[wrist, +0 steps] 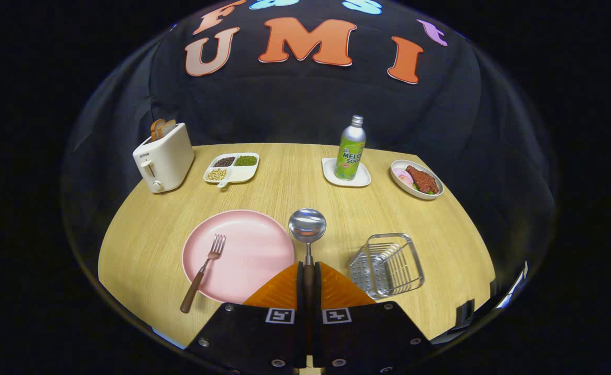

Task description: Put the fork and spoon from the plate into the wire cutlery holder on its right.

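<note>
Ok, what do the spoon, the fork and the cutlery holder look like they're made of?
Spoon, clamped between the gripper fingers: polished metal bowl with mirror reflections, dark handle.
Fork on the pink plate: shiny metal tines, brown handle, probably wood.
Wire cutlery holder: thin silvery metal rods with a perforated end wall.

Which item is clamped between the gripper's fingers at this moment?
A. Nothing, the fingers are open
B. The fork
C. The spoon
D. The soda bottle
C: the gripper is shut on the dark handle of the spoon, whose bowl stands just ahead of the fingers, while the fork lies on the pink plate, left of the wire cutlery holder.
</note>
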### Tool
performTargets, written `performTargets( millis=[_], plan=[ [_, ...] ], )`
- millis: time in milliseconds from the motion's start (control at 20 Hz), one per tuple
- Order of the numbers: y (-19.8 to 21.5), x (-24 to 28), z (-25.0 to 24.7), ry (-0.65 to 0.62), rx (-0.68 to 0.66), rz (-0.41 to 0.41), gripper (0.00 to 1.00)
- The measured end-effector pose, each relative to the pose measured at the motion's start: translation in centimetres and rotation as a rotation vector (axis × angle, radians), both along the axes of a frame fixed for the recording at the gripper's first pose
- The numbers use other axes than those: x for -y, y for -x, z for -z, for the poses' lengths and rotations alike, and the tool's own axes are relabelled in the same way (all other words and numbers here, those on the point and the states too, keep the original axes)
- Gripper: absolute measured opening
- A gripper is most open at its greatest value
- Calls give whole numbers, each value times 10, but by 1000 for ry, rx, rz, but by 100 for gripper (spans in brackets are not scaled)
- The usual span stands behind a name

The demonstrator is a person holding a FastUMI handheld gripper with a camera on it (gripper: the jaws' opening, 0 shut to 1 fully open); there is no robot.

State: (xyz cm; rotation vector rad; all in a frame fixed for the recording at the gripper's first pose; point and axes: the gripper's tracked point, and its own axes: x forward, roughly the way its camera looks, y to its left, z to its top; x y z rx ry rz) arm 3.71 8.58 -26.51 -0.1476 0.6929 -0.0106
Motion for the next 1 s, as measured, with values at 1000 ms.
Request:
performTargets(
  millis=[1000],
  plan=[
    [27,106,-9,128,-368,-175,5]
  ],
)
